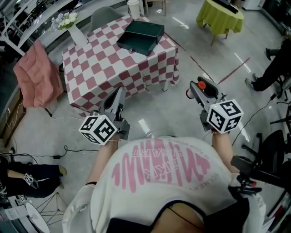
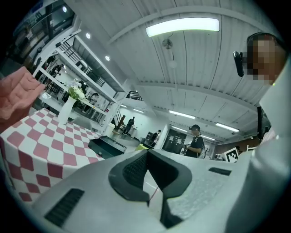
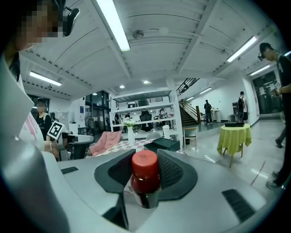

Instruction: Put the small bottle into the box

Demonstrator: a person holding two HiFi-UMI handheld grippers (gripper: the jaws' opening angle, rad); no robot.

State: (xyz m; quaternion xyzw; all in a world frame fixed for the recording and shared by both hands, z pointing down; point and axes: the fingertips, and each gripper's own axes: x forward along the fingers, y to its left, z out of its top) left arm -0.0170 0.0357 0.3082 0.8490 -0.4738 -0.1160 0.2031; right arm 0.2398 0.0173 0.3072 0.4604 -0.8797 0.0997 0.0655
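Note:
The small bottle point(image 1: 207, 89), dark with a red cap point(image 3: 145, 164), stands upright between the jaws of my right gripper point(image 1: 200, 86), which is shut on it. The box point(image 1: 141, 36) is dark green and lies closed on the far right part of a red-and-white checked table point(image 1: 100, 68). It also shows beyond the jaws as the box point(image 3: 163, 144) and, from the other side, as the box point(image 2: 107, 146). My left gripper point(image 1: 119, 92) is held level near the table's front edge, shut with nothing in it. Both grippers hang over the floor, short of the table.
A white vase of flowers point(image 1: 75, 29) and a white cup point(image 1: 133, 8) stand on the table's far side. A pink cloth point(image 1: 36, 75) hangs over a chair at its left. A yellow-green table point(image 1: 220, 16) is at the back right, and a person point(image 1: 273, 68) stands at the right.

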